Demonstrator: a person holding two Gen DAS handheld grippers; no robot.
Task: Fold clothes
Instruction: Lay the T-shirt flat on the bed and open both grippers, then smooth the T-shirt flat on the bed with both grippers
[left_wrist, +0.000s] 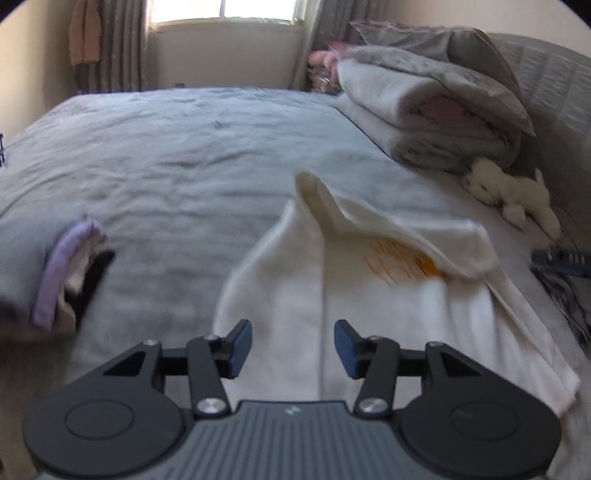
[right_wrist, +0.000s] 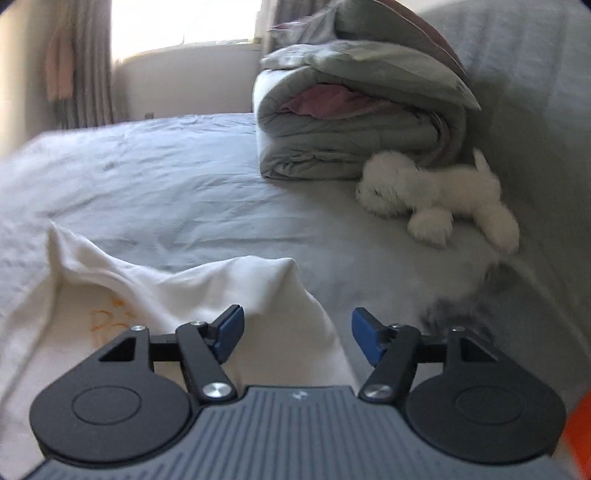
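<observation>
White shirt with an orange print is lying on the grey bedsheet, partly folded — one flap is turned over on top, so the print only peeks out from under it. It's rumpled, with a peak of cloth sticking up at the far end.

Left gripper hangs over the near edge of the shirt with its jaws apart; nothing is pinched between the blue pads, just shirt fabric showing underneath in the gap. Right gripper is the same deal — jaws spread, nothing clamped, and the shirt's right-hand edge runs below the gap between them.

Off to the left in the left wrist view there's a small stack of folded clothes, lilac on the outside, well apart from the shirt. At the head of the bed sits a folded grey duvet with a pillow on top, and a fluffy white plush toy lies just in front of it. Window with curtains at the back; everything's a bit blurry.
</observation>
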